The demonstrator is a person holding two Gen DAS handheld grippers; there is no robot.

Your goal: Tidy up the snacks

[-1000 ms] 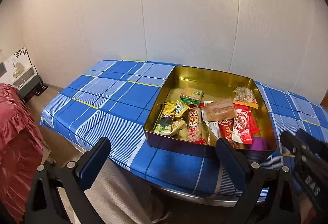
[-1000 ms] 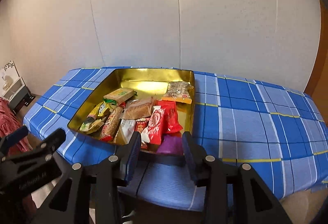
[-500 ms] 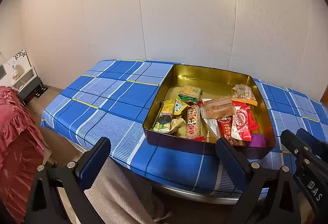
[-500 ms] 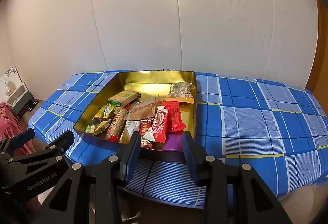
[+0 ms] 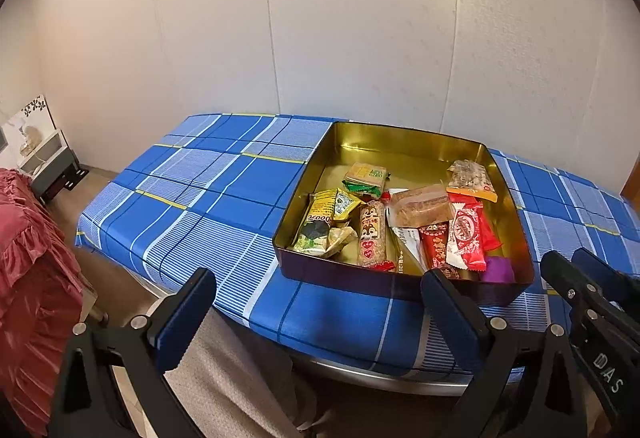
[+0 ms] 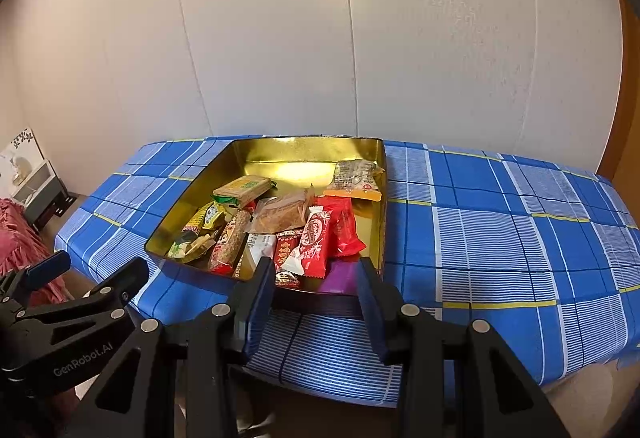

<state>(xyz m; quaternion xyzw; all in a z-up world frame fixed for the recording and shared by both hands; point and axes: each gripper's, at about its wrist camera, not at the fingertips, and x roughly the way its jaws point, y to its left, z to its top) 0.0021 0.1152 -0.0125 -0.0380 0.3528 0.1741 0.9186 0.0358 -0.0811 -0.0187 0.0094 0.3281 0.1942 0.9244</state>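
Observation:
A gold tin tray (image 5: 404, 141) (image 6: 304, 151) sits on the blue plaid tablecloth and holds several wrapped snacks: a red packet (image 5: 464, 234) (image 6: 316, 242), a brown cake packet (image 5: 420, 203), a green-and-tan bar (image 5: 366, 175) (image 6: 244, 187), an orange-edged nut bag (image 5: 472, 177) (image 6: 356, 177) and a purple piece (image 6: 340, 272). My left gripper (image 5: 316, 302) is open and empty, held before the table's near edge, left of the tray's front. My right gripper (image 6: 316, 286) is open and empty, just in front of the tray's near wall.
The plaid table (image 5: 208, 189) (image 6: 500, 238) stands against a white panelled wall. A red ruffled cloth (image 5: 28, 278) and a small shelf unit (image 5: 44, 165) are at the left. Each gripper shows in the other's view, the left one (image 6: 60, 314) and the right one (image 5: 592, 302).
Both grippers have drawn back and risen a little from the tray, so more table shows. Nothing in the tray has moved. Both stay open.

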